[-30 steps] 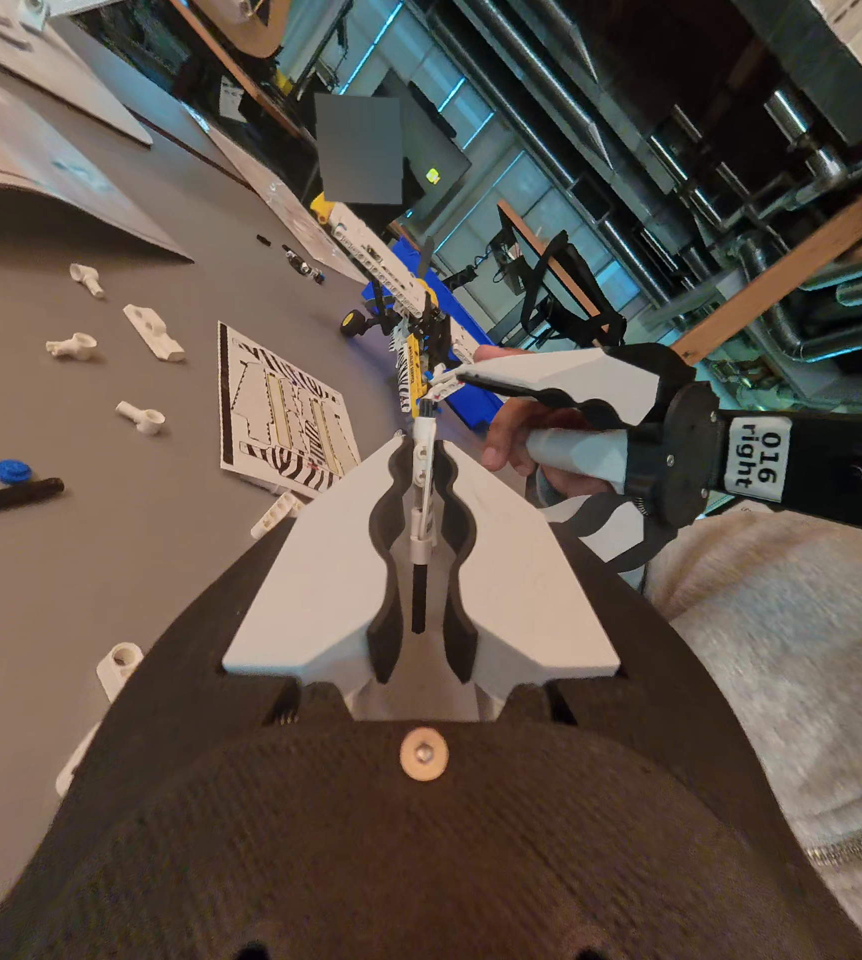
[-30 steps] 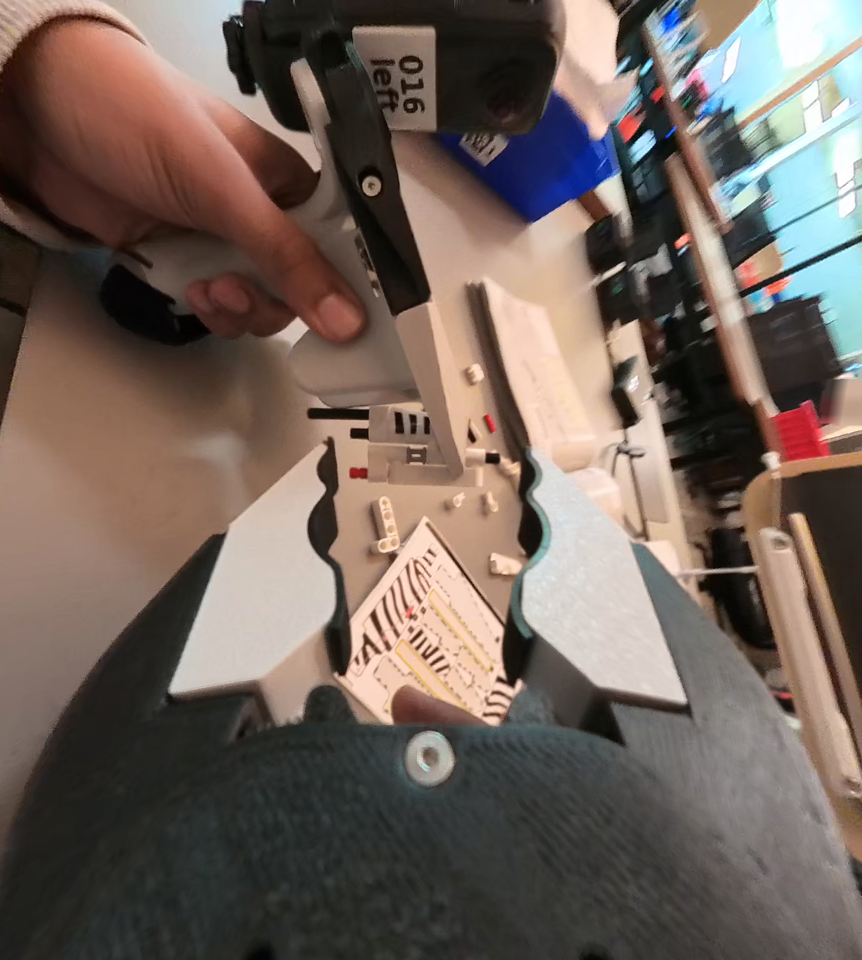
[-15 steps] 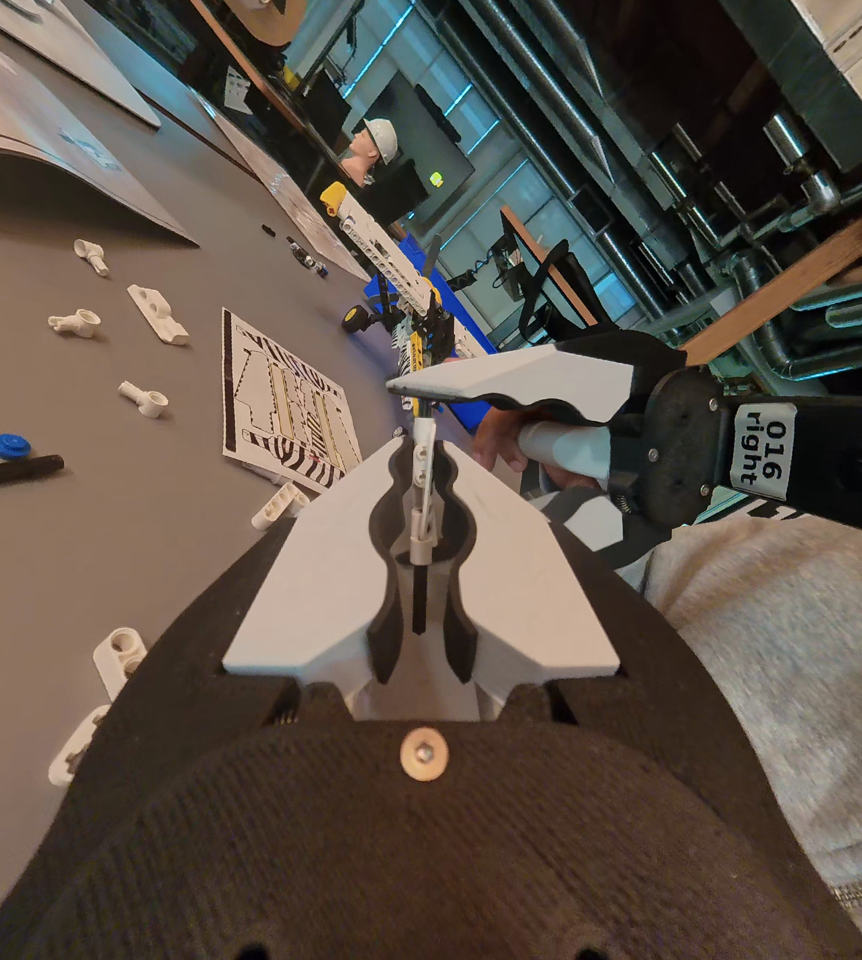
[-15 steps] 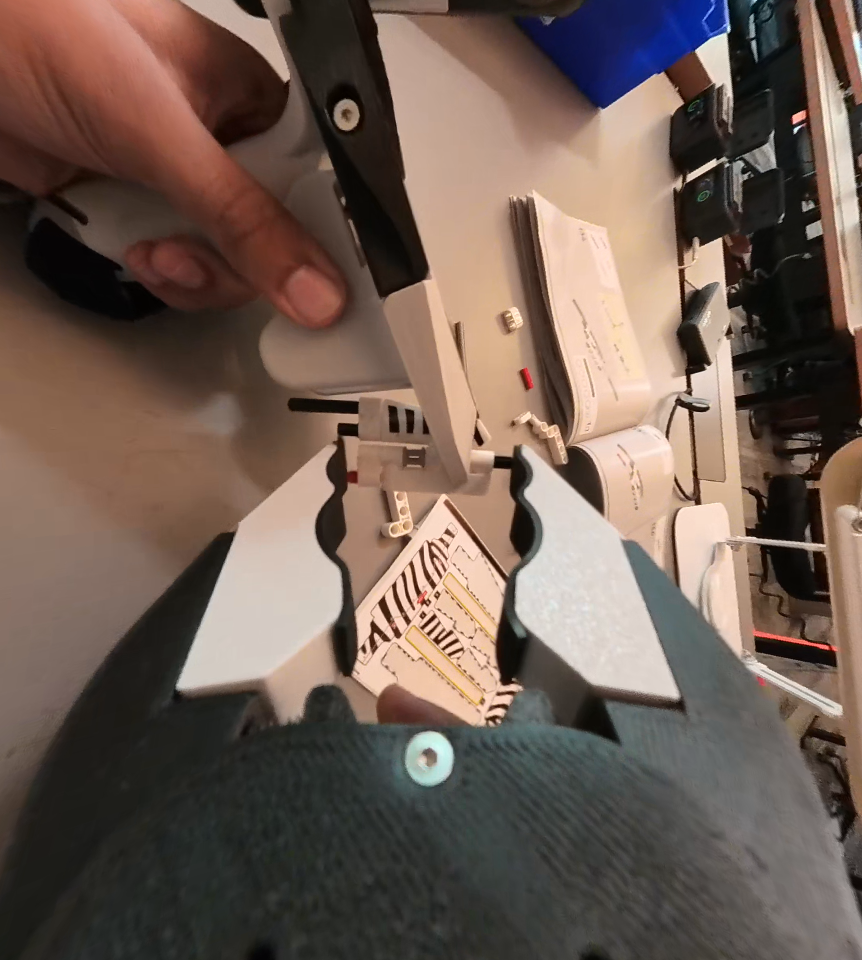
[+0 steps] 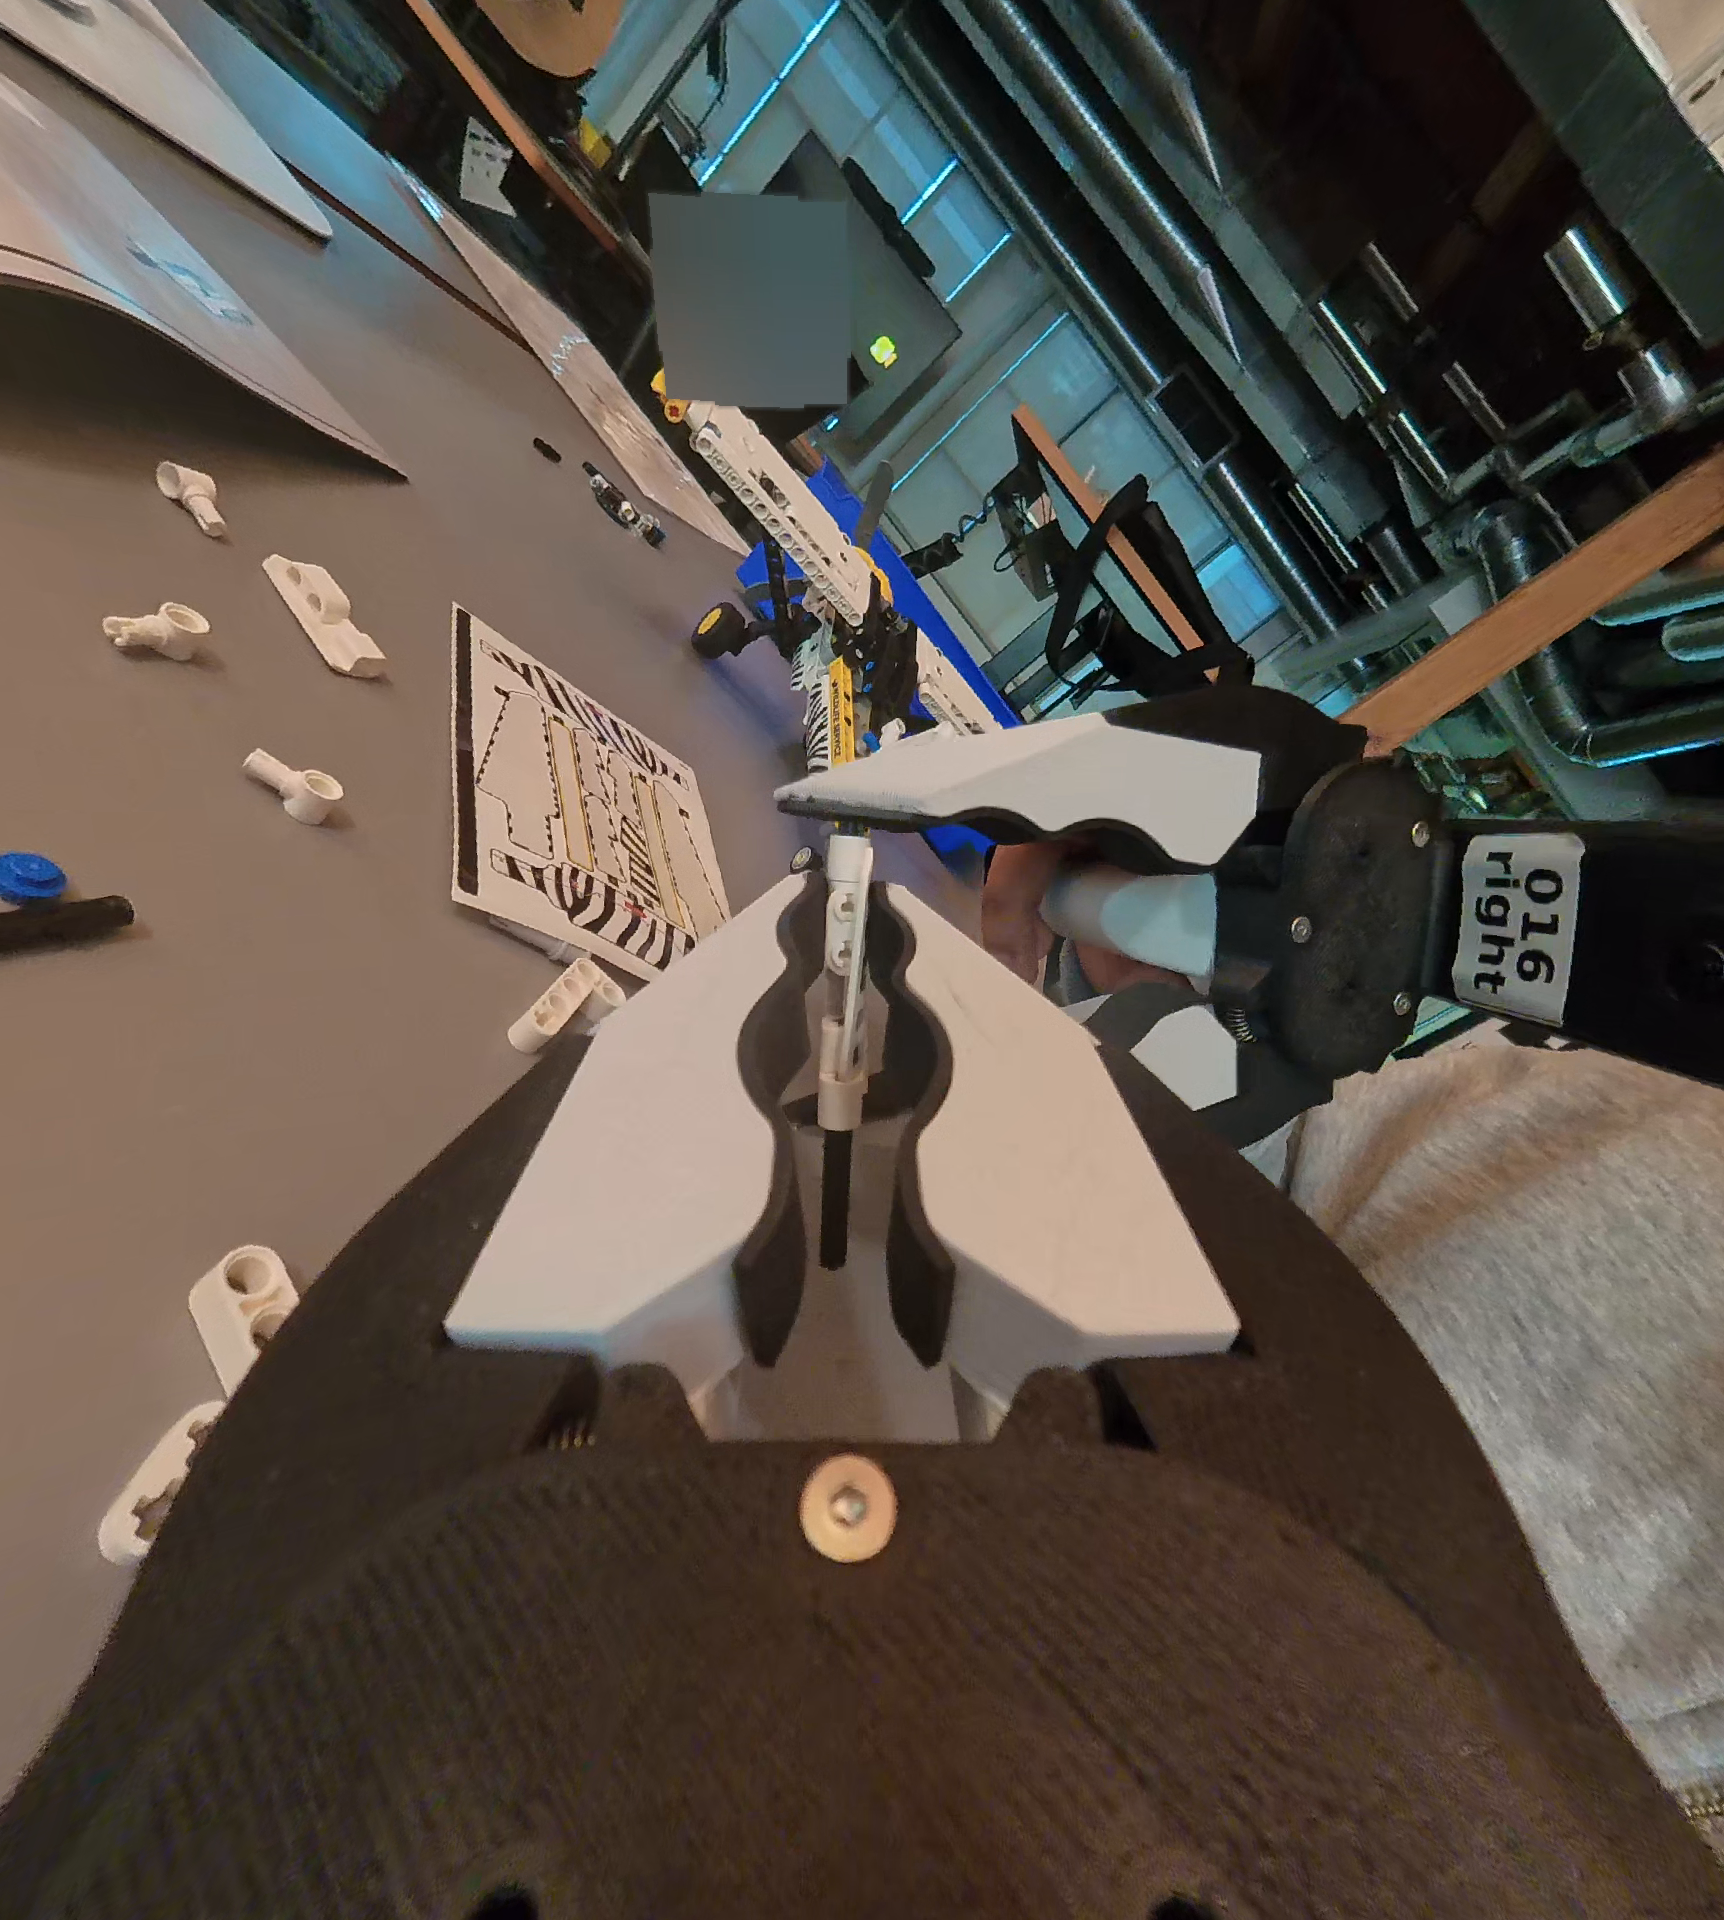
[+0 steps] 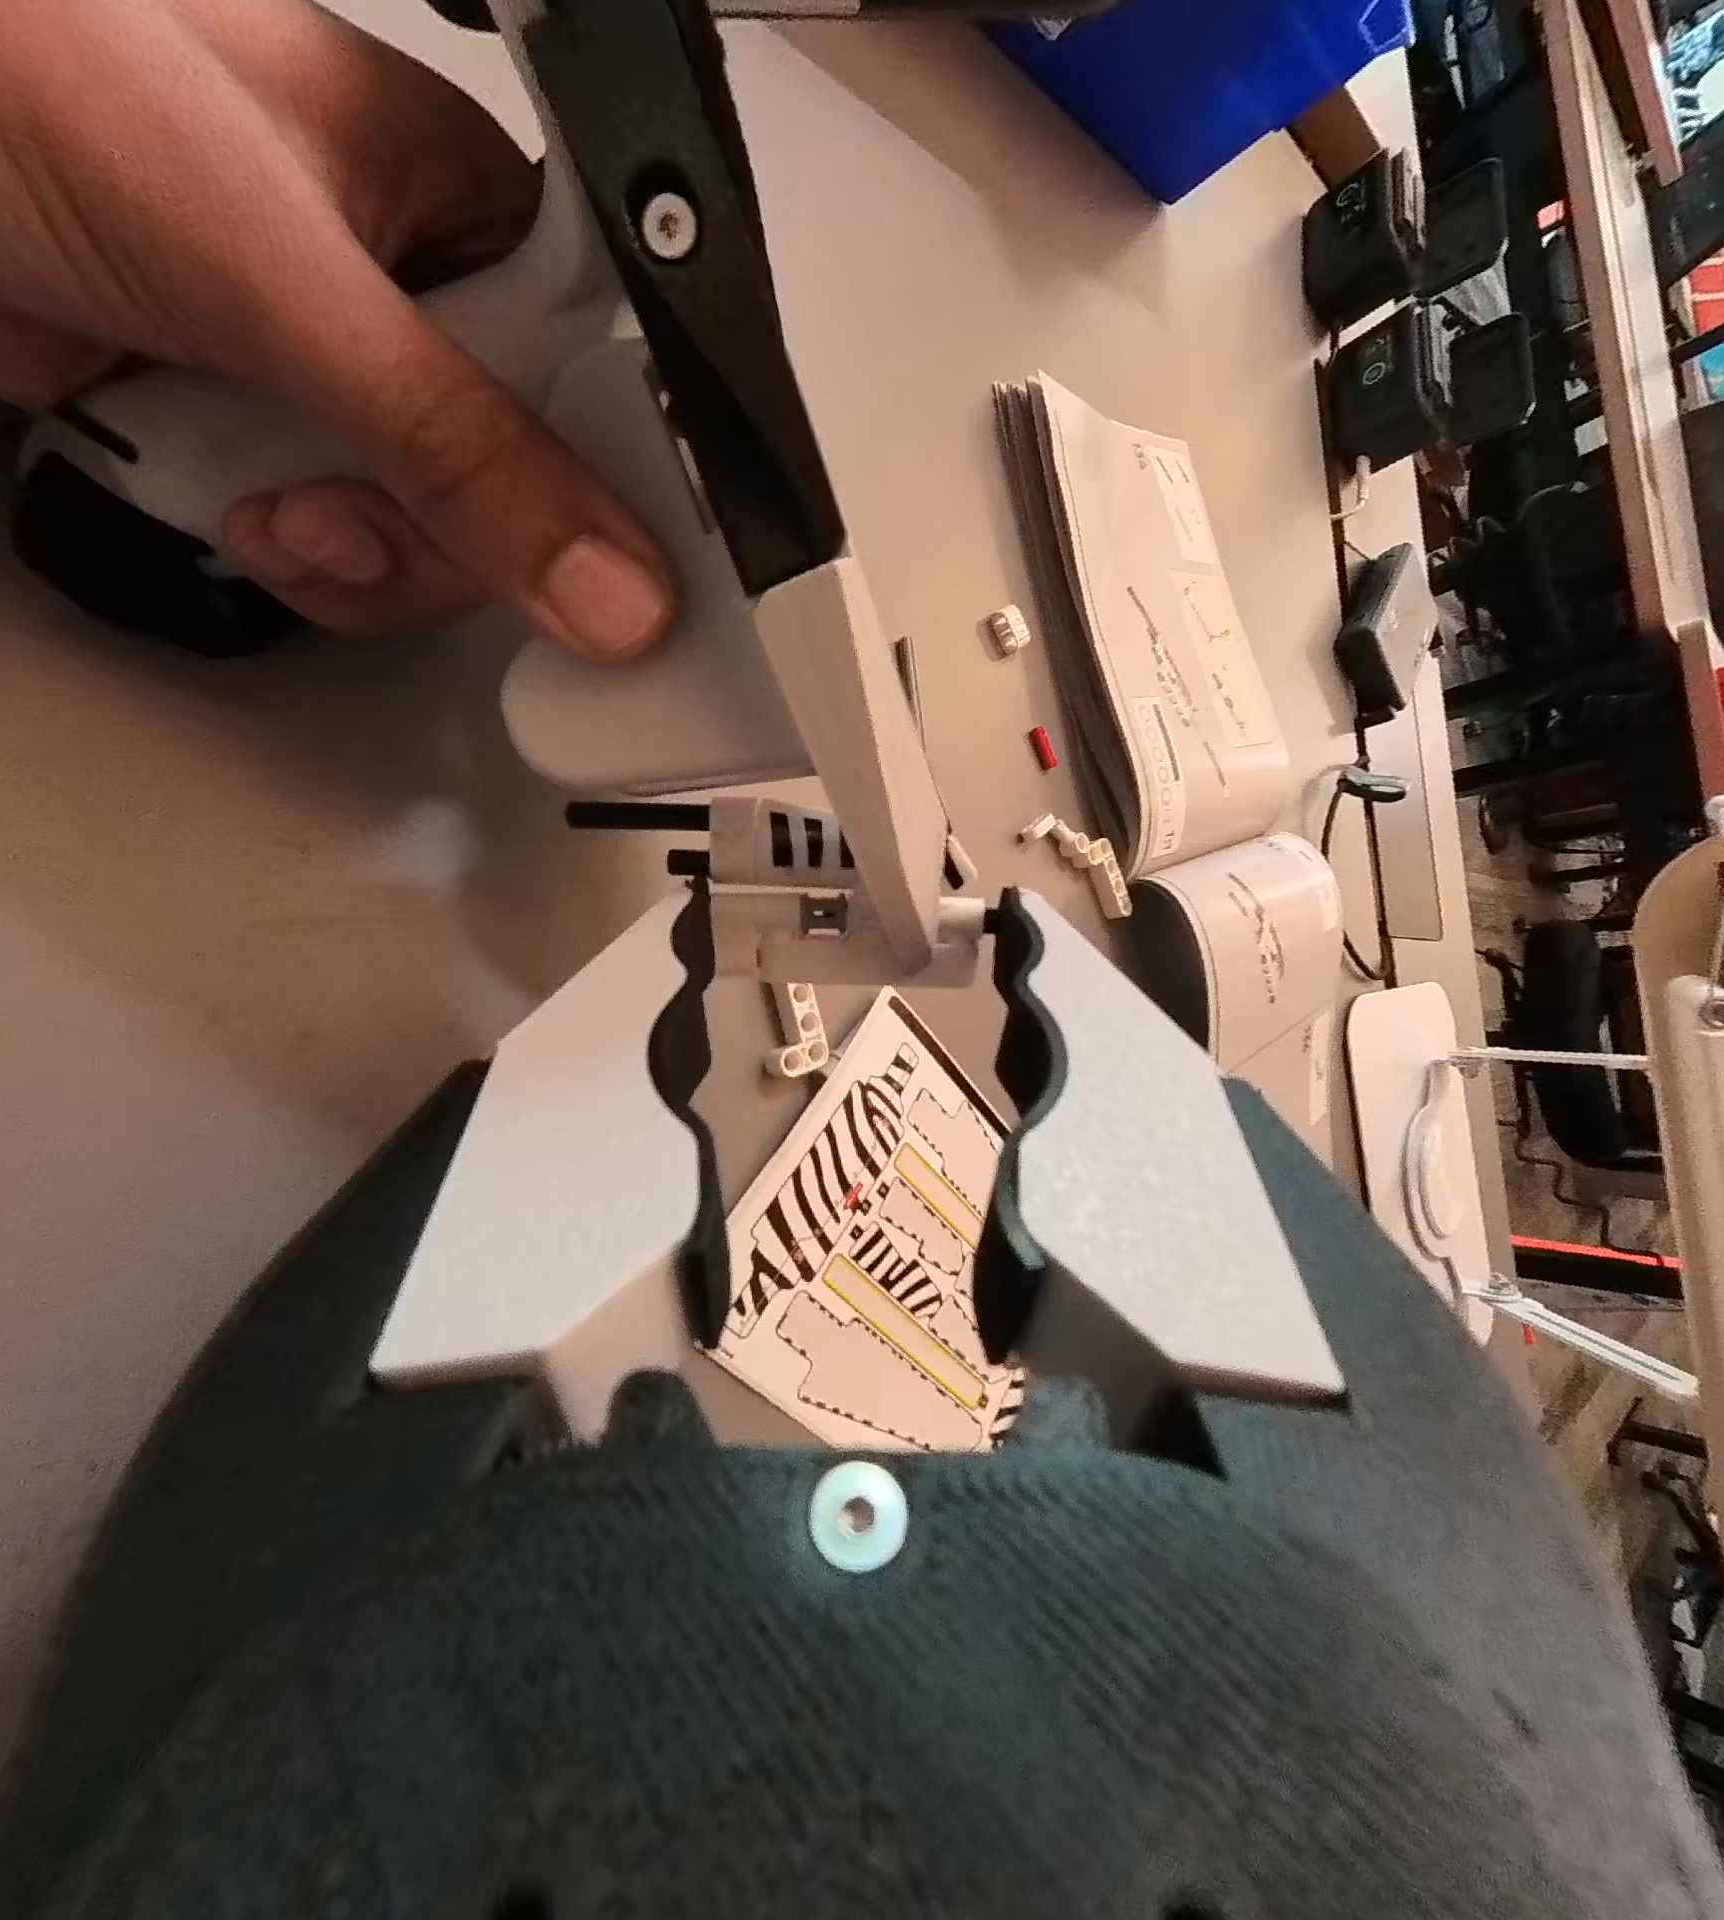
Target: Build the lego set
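The left gripper [image 5: 842, 914] squeezes a white lego piece [image 5: 845, 997]. The right gripper [image 6: 842, 925], fingers spread wide, sits around it, above the sticker sheet [image 6: 879, 1226].

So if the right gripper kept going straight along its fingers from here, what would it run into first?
Most likely the small white lego assembly clamped in the left gripper. The right gripper is open, its fingertips already either side of that piece. Depth is hard to judge, so contact may already be made.
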{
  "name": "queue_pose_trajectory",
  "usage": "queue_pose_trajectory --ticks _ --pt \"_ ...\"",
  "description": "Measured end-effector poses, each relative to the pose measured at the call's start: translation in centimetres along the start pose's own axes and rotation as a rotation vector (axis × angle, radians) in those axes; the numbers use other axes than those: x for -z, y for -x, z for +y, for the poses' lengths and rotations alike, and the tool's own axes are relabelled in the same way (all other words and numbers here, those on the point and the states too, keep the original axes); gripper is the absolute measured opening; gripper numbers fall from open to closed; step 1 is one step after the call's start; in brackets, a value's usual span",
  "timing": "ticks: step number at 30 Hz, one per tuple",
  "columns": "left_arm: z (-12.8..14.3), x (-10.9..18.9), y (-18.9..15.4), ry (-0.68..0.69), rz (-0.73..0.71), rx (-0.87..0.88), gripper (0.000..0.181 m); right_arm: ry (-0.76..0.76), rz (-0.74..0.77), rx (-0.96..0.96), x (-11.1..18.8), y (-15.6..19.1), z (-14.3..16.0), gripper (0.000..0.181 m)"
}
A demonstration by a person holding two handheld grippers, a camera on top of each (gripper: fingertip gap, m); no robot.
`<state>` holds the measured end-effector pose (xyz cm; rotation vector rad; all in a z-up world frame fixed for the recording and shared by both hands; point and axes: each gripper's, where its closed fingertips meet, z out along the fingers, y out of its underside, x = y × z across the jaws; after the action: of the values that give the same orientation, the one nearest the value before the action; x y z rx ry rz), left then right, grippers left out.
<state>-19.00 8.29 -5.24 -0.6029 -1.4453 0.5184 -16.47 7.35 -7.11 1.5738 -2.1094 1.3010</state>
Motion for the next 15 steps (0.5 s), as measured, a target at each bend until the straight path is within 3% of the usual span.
queue_pose_trajectory --ticks 6,9,15 --pt "-0.1 0.1 -0.2 -0.004 0.034 0.029 0.006 -0.014 0.004 -0.018 0.0 0.0 0.1 0.055" --pt "-0.7 0.6 -0.4 -0.030 0.082 0.067 0.020 -0.041 0.052 -0.046 0.5 -0.9 0.0 0.055" --pt "0.3 0.2 -0.4 0.050 0.071 0.058 0.005 -0.073 0.054 -0.092 0.9 -1.1 0.5 0.055"
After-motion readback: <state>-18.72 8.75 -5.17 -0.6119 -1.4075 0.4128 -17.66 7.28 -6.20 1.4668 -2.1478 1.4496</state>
